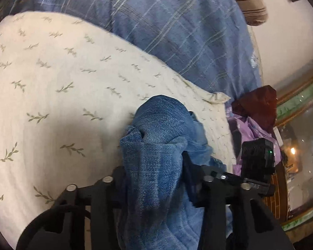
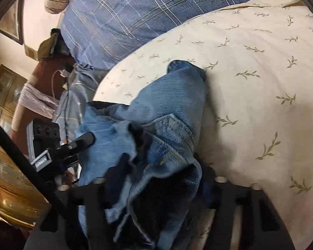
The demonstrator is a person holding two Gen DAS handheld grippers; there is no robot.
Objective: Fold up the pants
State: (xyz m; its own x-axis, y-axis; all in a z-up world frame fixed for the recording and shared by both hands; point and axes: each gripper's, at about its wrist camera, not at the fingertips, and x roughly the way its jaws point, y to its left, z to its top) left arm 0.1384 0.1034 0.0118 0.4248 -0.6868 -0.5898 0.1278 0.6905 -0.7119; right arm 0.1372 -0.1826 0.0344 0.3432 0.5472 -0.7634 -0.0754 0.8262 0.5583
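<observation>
The jeans lie bunched on the cream bedspread with its green sprig print, near the bed's side edge, and both tools have cloth between their fingers. In the left wrist view the left tool is partly closed with a thick fold of denim standing between its fingers; the cloth fills the gap, and the tool appears to be holding it. In the right wrist view the right tool sits about half open with the waistband and a dark inner fold draped through it; the cloth hides the pads, so I cannot tell whether they press on it.

The bedspread offers wide open room: a broad bare stretch to the left of the jeans in the left view, and to their right in the right view. Its far edge meets a blue plaid quilt, which rises like a low wall behind the working space. A brown striped pillow lies beyond that, by the pale wall.

The tight side is the bed's edge. There the bedspread ends in a loose corner, and just past it sit a dark red cloth and a purple cloth. In the right view a white cable runs beside the quilt's edge, with a wooden cabinet farther off.
</observation>
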